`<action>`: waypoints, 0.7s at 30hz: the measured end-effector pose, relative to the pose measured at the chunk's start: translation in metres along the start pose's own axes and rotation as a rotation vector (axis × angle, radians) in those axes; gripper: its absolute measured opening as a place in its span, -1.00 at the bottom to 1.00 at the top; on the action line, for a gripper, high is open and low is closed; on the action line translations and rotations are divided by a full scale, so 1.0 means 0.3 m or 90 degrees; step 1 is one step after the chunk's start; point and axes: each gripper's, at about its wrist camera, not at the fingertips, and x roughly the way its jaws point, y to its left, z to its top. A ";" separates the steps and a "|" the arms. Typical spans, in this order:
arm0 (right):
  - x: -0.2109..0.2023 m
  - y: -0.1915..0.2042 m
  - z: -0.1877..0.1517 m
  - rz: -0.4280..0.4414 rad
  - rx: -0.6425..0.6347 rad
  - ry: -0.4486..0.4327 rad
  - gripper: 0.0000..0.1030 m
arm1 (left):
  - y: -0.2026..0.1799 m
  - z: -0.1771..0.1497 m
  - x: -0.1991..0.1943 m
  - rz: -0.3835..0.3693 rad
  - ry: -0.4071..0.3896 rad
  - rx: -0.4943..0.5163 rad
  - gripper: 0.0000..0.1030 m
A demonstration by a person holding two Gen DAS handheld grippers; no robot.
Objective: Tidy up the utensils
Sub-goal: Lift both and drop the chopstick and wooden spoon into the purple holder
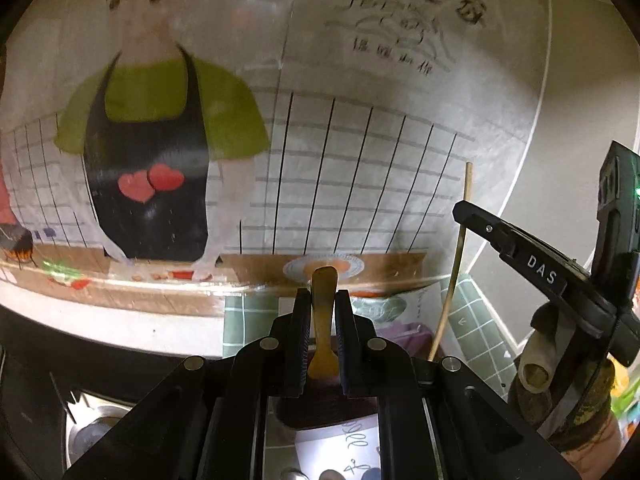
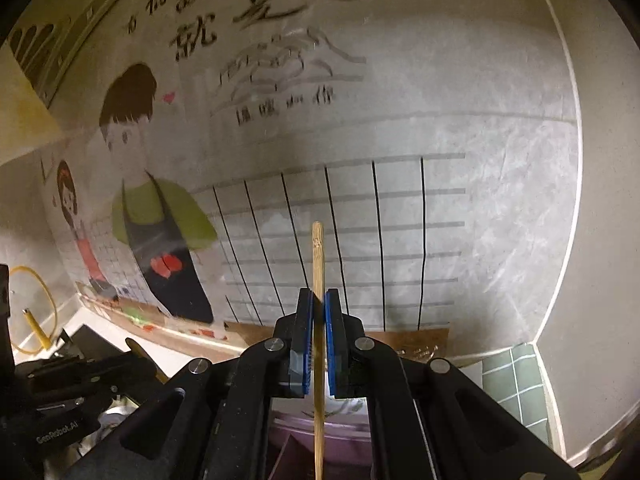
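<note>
My left gripper (image 1: 323, 300) is shut on a brown wooden spoon (image 1: 323, 312), held upright by its handle, with the handle end sticking up above the pads. My right gripper (image 2: 319, 300) is shut on a thin bamboo chopstick (image 2: 318, 256), held upright and running down below the pads. In the left wrist view the right gripper (image 1: 464, 210) appears at the right with the chopstick (image 1: 460, 248) in it. In the right wrist view the left gripper's body (image 2: 72, 384) shows at the lower left with the spoon handle (image 2: 140, 350).
A wall poster with a cartoon cook in a black apron (image 1: 148, 152) fills the back. Below lie a white counter edge (image 1: 120, 324), green tiles (image 1: 476, 320), a purple container (image 2: 320, 432) and a metal sink (image 1: 92, 428). A yellow cable (image 2: 36, 320) hangs left.
</note>
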 end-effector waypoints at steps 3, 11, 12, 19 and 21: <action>0.036 0.002 -0.064 0.007 -0.008 0.036 -0.90 | 0.012 -0.036 0.054 -0.012 0.029 -0.014 -0.72; 0.027 -0.024 -0.181 -0.022 -0.035 0.128 -0.46 | 0.011 -0.131 0.087 0.017 0.058 -0.036 -0.51; -0.002 -0.027 -0.193 -0.033 -0.042 0.134 -0.40 | 0.006 -0.145 0.059 0.030 0.053 -0.040 -0.38; -0.208 0.012 -0.337 -0.103 -0.142 0.156 0.36 | 0.003 -0.279 -0.111 0.069 0.043 -0.058 0.26; -0.253 0.022 -0.380 -0.102 -0.163 0.166 0.54 | 0.014 -0.344 -0.147 0.072 0.053 -0.073 0.38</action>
